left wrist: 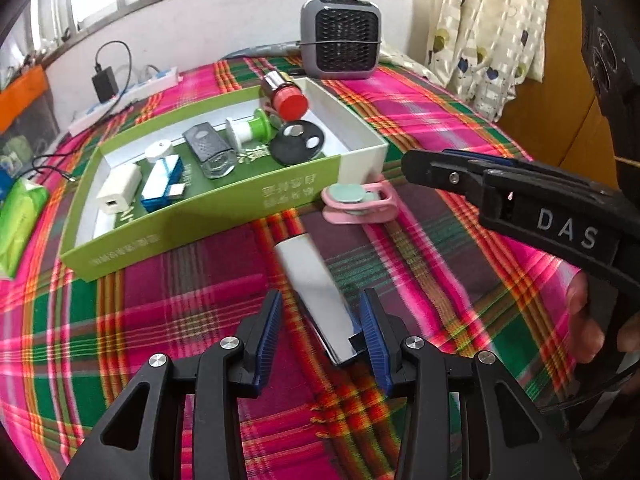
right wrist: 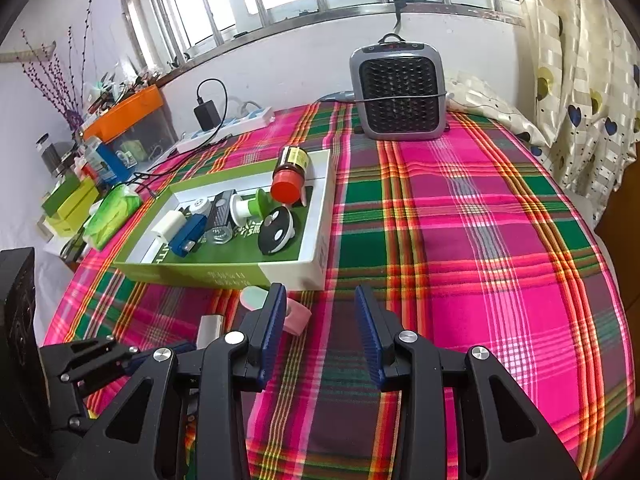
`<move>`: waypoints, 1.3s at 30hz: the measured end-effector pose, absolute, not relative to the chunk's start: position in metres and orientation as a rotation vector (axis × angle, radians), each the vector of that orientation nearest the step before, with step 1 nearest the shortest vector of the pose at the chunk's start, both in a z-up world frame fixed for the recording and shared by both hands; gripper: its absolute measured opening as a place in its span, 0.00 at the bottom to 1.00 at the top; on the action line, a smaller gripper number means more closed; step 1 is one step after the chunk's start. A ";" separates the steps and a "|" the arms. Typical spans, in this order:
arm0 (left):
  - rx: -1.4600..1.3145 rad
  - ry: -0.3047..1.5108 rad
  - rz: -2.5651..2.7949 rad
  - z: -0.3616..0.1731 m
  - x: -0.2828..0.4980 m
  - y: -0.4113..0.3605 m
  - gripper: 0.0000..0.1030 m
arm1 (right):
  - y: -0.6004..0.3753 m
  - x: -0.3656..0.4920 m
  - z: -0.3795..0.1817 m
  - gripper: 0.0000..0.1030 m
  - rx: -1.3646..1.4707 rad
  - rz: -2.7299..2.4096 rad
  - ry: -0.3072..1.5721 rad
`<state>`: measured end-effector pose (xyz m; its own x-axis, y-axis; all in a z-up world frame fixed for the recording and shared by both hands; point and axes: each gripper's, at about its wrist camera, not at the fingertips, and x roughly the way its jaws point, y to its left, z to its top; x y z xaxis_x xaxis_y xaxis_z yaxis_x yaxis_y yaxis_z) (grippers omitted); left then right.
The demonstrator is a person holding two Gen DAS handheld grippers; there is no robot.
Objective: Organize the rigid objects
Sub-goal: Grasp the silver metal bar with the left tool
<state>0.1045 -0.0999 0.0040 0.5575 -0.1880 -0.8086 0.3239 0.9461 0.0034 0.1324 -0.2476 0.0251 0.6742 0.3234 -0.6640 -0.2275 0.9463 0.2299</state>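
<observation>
Now the left gripper (left wrist: 320,328) stands wide, a shiny silver bar (left wrist: 316,292) between its pads, apparently resting loose on the plaid cloth (left wrist: 180,320). At one o'clock lies a pink clip (left wrist: 360,204), just beside the green box (left wrist: 200,216). The right gripper (right wrist: 320,332) hangs half open, empty. Most items already sit inside the box; the bar and clip remain.
</observation>
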 end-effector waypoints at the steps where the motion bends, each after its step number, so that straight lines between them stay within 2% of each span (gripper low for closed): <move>1: 0.166 0.929 -0.295 0.004 0.104 -0.098 0.38 | -0.247 0.133 0.025 0.36 0.130 0.313 0.773; 24: 0.153 0.910 -0.326 0.003 0.120 -0.086 0.38 | -0.234 0.135 0.017 0.36 0.078 0.356 0.812; 25: 0.150 0.909 -0.330 0.003 0.120 -0.085 0.37 | -0.233 0.135 0.017 0.36 0.073 0.361 0.813; 30: 0.122 0.910 -0.327 0.004 0.121 -0.076 0.22 | -0.229 0.137 0.016 0.36 0.055 0.375 0.822; 39: 0.083 0.910 -0.331 0.004 0.117 -0.056 0.21 | -0.216 0.140 0.017 0.36 0.017 0.416 0.832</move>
<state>0.1174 -0.0559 0.0035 0.5672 -0.2464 -0.7859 0.3160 0.9463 -0.0686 0.1400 -0.2159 0.0165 0.5977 0.3652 -0.7137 -0.3522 0.9193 0.1755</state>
